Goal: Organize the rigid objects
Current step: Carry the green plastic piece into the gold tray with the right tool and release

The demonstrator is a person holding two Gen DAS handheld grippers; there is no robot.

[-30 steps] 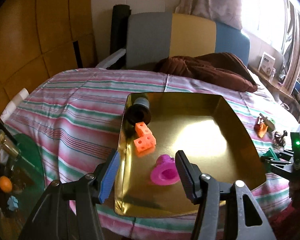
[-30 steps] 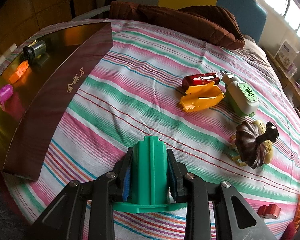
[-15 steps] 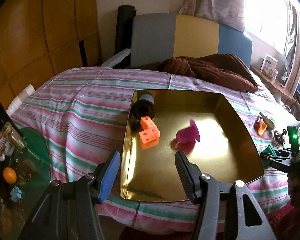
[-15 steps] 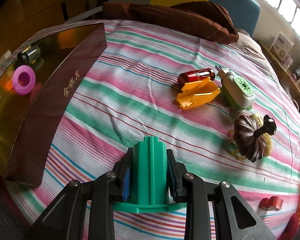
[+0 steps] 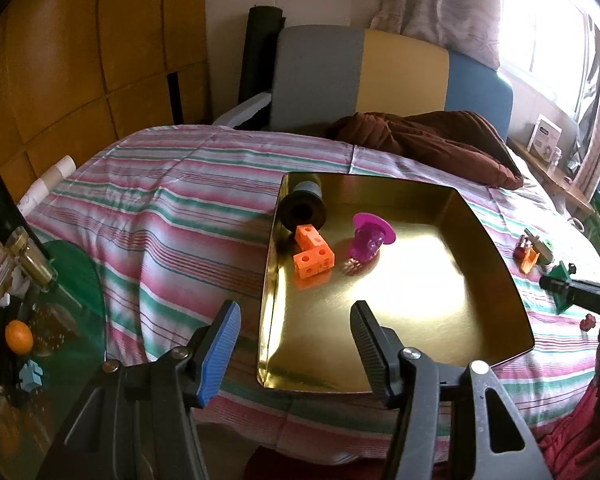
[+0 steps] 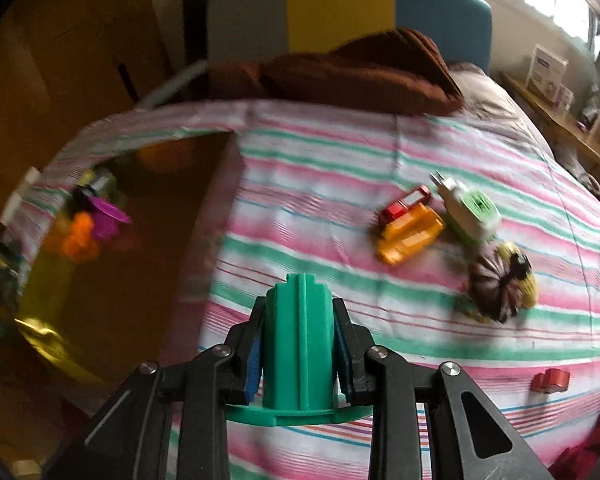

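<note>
Bed (image 5: 204,200) with striped cover carries everything. On it, gold tray (image 5: 496,248), open side up, long axis running away from the left wrist camera.

Tray already holds a dark jar (image 5: 302,210) on its side, orange blocks (image 5: 312,254) and a magenta piece (image 5: 367,235), all bunched in its far left part; near half bare.

Loose on the cover, right of the tray: orange clip (image 6: 410,236), red bottle (image 6: 404,206), white-green plug (image 6: 470,212), brown pumpkin (image 6: 496,284), small red piece (image 6: 550,380).

Right gripper (image 6: 300,344) clenched on a green plastic piece (image 6: 300,332), which stands upright between the pads, flat base toward the camera. View blurred.

Left gripper (image 5: 294,344) released, nothing between the jaws, hanging over the tray's near left corner.

Key relation: tray lies left of the green piece, its right wall between them. Judged: the right hand must carry leftward over that wall.
</note>
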